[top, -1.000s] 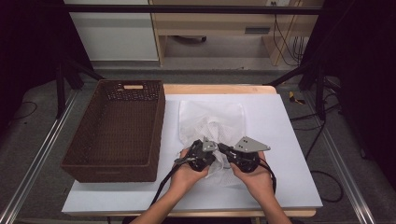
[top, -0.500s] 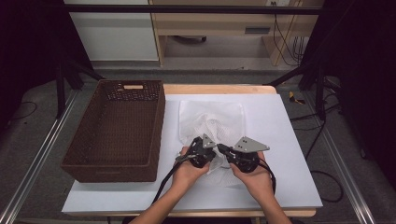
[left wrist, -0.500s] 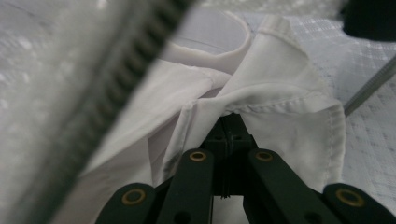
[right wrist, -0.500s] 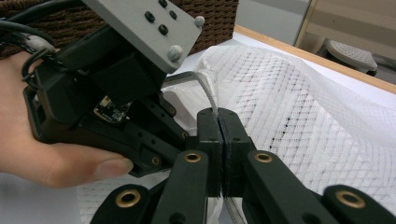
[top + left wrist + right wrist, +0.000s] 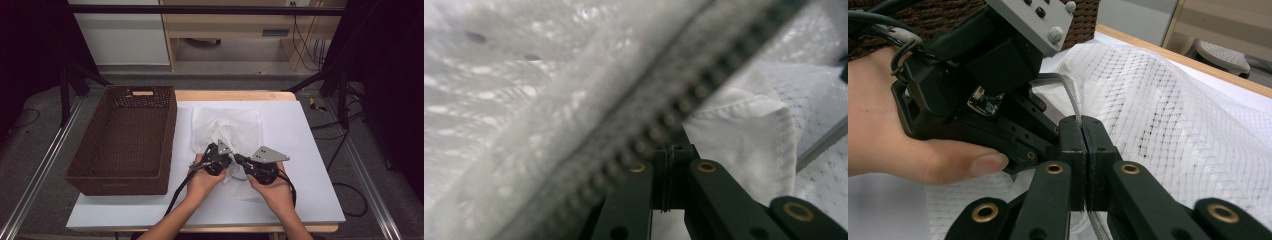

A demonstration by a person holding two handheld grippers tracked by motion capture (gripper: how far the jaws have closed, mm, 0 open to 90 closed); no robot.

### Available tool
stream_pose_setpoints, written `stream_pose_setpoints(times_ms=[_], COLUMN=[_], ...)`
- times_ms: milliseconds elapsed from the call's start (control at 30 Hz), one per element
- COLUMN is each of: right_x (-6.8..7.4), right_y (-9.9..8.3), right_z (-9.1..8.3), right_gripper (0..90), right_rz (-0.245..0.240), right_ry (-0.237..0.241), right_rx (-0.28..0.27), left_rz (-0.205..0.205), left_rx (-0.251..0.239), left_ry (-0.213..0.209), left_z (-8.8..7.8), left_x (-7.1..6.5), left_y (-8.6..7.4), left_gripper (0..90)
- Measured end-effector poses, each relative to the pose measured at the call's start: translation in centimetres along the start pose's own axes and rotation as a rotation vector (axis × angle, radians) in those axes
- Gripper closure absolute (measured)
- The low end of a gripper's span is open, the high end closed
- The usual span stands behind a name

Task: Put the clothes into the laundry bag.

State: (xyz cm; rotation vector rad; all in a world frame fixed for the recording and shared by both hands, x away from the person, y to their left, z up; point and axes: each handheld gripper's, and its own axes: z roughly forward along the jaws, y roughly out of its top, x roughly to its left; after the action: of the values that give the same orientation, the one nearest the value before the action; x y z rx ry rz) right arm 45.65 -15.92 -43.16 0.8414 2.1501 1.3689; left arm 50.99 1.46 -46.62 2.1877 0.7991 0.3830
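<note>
A: Tongs status?

B: My left tongs (image 5: pixel 226 159) and right tongs (image 5: pixel 239 161) are both closed, pinching the zipper edge of the white mesh bag (image 5: pixel 227 131).

A: Bag location?

B: On the counter (image 5: pixel 310 150), just beside the wicker basket (image 5: pixel 122 137).

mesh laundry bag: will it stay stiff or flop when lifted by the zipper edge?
Probably floppy: the mesh bag lies crumpled in soft folds on the table. Likely light, being thin see-through netting. The right gripper pinches only a narrow edge, so the rest should sag.
</note>
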Motion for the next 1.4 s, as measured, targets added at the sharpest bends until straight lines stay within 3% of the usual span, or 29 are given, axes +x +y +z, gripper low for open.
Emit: stream_pose_setpoints(times_ms=[200, 233, 500, 867, 1400], right_x=[-0.2, -0.3, -0.4, -0.9, -1.2], right_y=[-0.1, -0.2, -0.2, -0.3, -0.4], right_z=[0.0, 0.1, 0.2, 0.5, 0.3], right_gripper=[89.2, 89.2, 89.2, 89.2, 89.2], right_rz=[0.013, 0.034, 0.031, 0.068, 0.061], right_ry=[-0.001, 0.004, 0.000, 0.005, -0.007], right_rx=[0.001, 0.001, 0.002, -0.003, 0.001], left_rz=[0.000, 0.007, 0.016, 0.003, 0.021], left_rx=[-0.003, -0.005, -0.009, -0.024, -0.025], left_ry=[0.004, 0.011, 0.040, 0.045, 0.071], left_z=[0.3, 0.5, 1.1, 1.7, 2.7], left_x=[0.2, 0.2, 0.5, 0.8, 0.9], left_y=[0.2, 0.3, 0.8, 1.0, 1.7], left_gripper=[90.0, 90.0, 90.0, 90.0, 90.0])
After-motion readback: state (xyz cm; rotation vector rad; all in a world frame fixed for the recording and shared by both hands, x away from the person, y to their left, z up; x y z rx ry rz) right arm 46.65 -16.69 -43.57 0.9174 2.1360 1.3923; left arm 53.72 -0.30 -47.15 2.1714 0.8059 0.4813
